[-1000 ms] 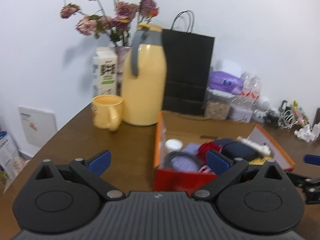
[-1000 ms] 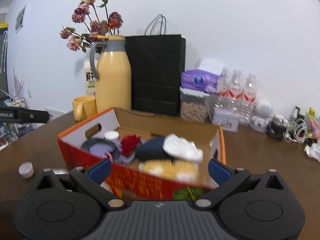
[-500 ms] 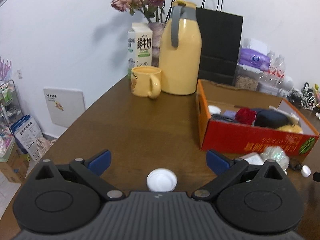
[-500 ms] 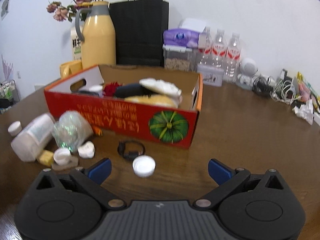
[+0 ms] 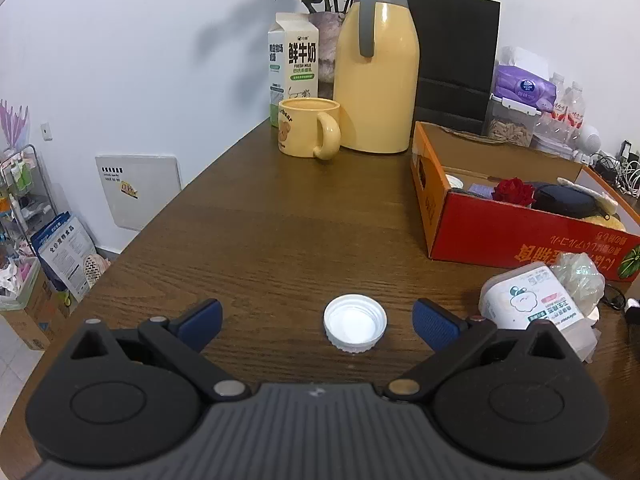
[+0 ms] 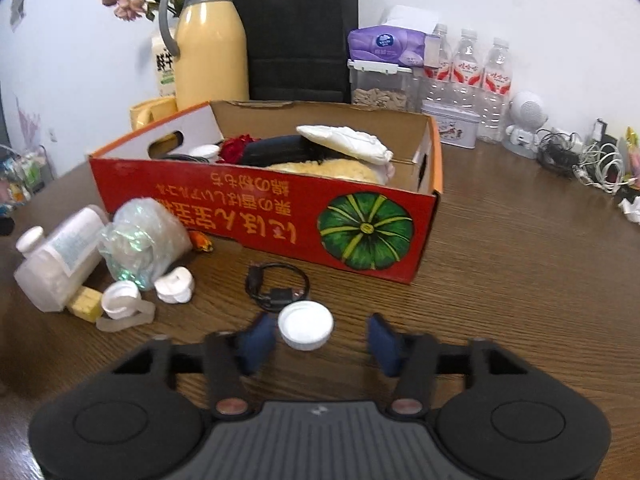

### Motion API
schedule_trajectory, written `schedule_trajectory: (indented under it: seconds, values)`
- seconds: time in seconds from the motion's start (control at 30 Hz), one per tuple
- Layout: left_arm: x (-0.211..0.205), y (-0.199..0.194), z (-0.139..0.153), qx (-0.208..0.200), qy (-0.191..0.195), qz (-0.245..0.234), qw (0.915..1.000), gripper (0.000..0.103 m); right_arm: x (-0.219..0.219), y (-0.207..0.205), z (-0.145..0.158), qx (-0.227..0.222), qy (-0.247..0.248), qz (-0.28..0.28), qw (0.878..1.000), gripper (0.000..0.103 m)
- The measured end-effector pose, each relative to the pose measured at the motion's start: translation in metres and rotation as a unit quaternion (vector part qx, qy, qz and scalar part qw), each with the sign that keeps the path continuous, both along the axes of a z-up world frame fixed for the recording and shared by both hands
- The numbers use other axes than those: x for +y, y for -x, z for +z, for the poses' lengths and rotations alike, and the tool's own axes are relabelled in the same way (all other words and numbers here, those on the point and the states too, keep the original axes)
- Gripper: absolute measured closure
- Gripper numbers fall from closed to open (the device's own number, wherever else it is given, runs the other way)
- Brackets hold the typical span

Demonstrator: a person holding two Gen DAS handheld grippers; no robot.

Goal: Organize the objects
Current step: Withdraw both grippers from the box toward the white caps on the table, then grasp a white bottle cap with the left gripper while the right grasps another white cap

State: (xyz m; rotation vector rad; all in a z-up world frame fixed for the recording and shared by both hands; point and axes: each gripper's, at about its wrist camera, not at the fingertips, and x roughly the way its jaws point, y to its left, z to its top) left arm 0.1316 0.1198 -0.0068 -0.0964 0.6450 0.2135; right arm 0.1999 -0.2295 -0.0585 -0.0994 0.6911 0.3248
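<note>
An upturned white bottle cap (image 5: 355, 328) lies on the brown table between the blue pads of my left gripper (image 5: 316, 320), which stands wide open; the cap is nearer the right pad. In the right wrist view another white cap (image 6: 306, 326) sits between the pads of my right gripper (image 6: 320, 340). Its jaws are closing: the left pad is almost at the cap's edge and the right pad still stands apart. Behind it is the red cardboard box (image 6: 260, 216), filled with a red flower, a dark pouch and pale cloth items.
A white bottle (image 6: 60, 256) on its side, a bubble-wrap bundle (image 6: 140, 240), small white lids and a black cable (image 6: 276, 284) lie in front of the box. A yellow jug (image 5: 376, 76), mug (image 5: 308, 132), milk carton, black bag and water bottles line the back. The table edge (image 5: 168, 216) runs along the left.
Both grippers have sunk and tilted down toward the table, each coming over a white cap. The right jaws have narrowed around their cap. The left jaws stay wide.
</note>
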Motion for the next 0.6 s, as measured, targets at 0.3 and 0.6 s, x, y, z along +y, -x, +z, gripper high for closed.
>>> schedule_trajectory:
  seconds: [0.3, 0.6]
  values:
    - [-0.005, -0.003, -0.011, 0.021, -0.007, -0.01, 0.9997, 0.0, -0.003, 0.007, -0.001, -0.023, -0.009, -0.008, 1.0, 0.076]
    - [-0.011, -0.018, -0.023, 0.03, -0.011, -0.005, 0.9995, 0.013, -0.005, 0.012, 0.003, -0.046, -0.012, -0.02, 0.999, 0.076]
